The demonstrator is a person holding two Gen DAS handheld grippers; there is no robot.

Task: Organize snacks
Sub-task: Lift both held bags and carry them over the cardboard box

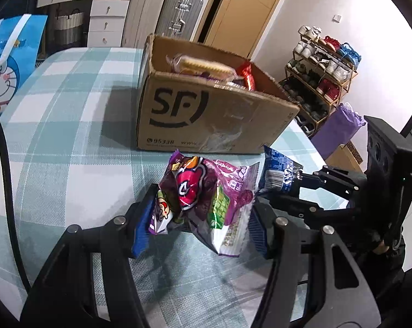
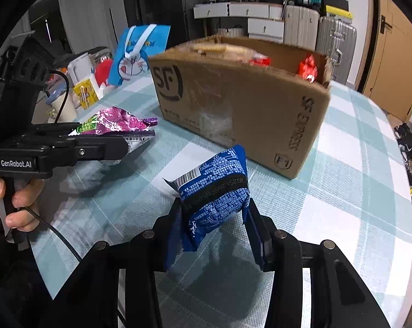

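Left gripper [image 1: 199, 218] has its fingers pinching a crumpled purple snack bag [image 1: 206, 194], held just above the checked tablecloth [image 1: 69, 136] near the front of the cardboard box [image 1: 206, 114]. Right gripper [image 2: 214, 229] pinches a blue snack packet [image 2: 214, 188] between its fingers, also lifted off the cloth, to the right of the purple bag and near the box's front face. The box sits open at the far side of the table with a biscuit pack [image 1: 203, 67] and red wrappers [image 1: 246, 75] already inside.
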